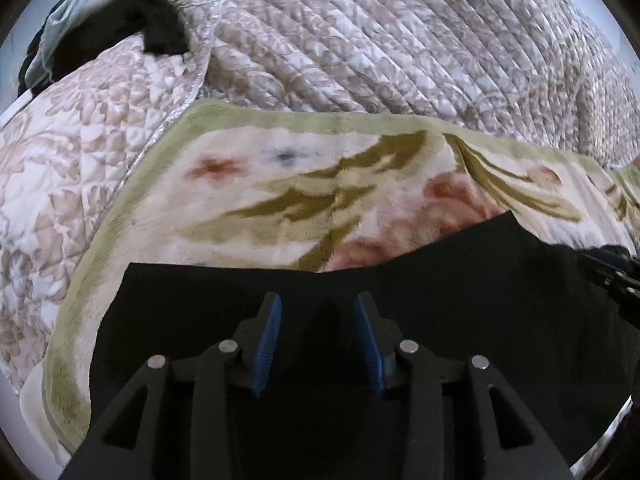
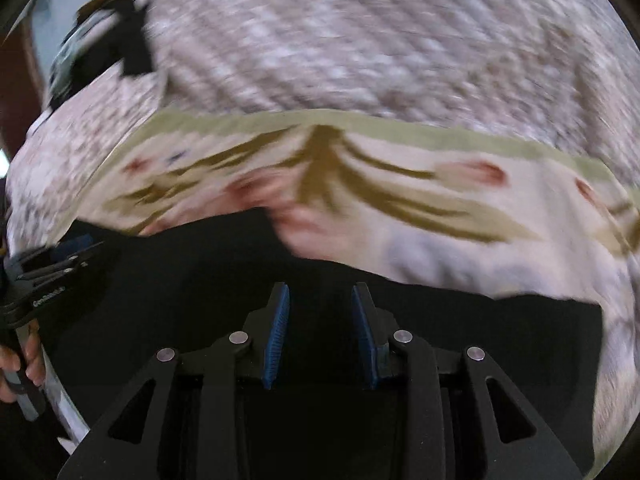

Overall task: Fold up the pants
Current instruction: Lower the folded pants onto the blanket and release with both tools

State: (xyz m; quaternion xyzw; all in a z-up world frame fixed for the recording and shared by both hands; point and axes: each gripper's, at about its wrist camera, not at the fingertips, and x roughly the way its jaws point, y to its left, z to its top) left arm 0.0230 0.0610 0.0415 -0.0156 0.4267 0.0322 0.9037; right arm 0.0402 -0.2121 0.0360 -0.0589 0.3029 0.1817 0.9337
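Your left gripper (image 1: 318, 312) and right gripper (image 2: 320, 300) both hung over the black pants (image 1: 460, 300), jaws parted and grasping nothing. The pants lay flat on the near part of the floral blanket (image 1: 280, 184); the quilt (image 1: 400, 40) lay beyond. The right view was blurred.

We are looking at pants (image 1: 460, 304) of matt black cloth, smooth and showing no sheen. They are lying on a fleecy blanket (image 1: 224, 200), its pile looking soft and fuzzy. Beyond it we are seeing a quilted bedspread (image 1: 400, 40), stitched cloth with a faint satin gloss. The left gripper (image 1: 318, 340) is showing matt black plastic links, shiny metal pins and ribbed blue pads (image 1: 269, 344); the right gripper (image 2: 320, 336) is looking alike.
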